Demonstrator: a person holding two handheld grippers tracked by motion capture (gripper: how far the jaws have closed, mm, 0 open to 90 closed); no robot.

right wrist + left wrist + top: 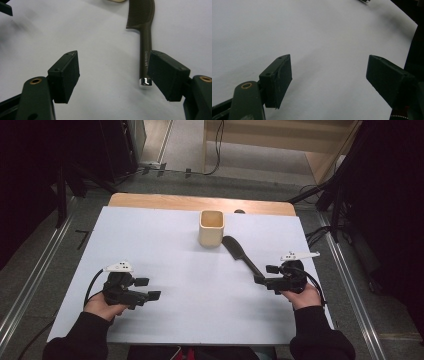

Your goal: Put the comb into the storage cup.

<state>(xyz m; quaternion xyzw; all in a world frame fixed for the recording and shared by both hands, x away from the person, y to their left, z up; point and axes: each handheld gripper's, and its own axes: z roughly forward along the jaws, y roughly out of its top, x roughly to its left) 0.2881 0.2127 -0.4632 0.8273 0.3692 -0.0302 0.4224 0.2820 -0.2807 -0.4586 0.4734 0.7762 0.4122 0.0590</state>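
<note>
Tabletop: rectangular, covered by a white sheet; a strip of bare wood is left exposed along the far edge.

Items lying directly on it:
- Cup: cream-coloured, square-sided, open-topped, set upright near the far edge, at the middle.
- Comb: dark, laid flat just right of the cup. The toothed end is placed close beside the cup's base; the handle is run toward the near right and is ended in a small silver cap.
</note>
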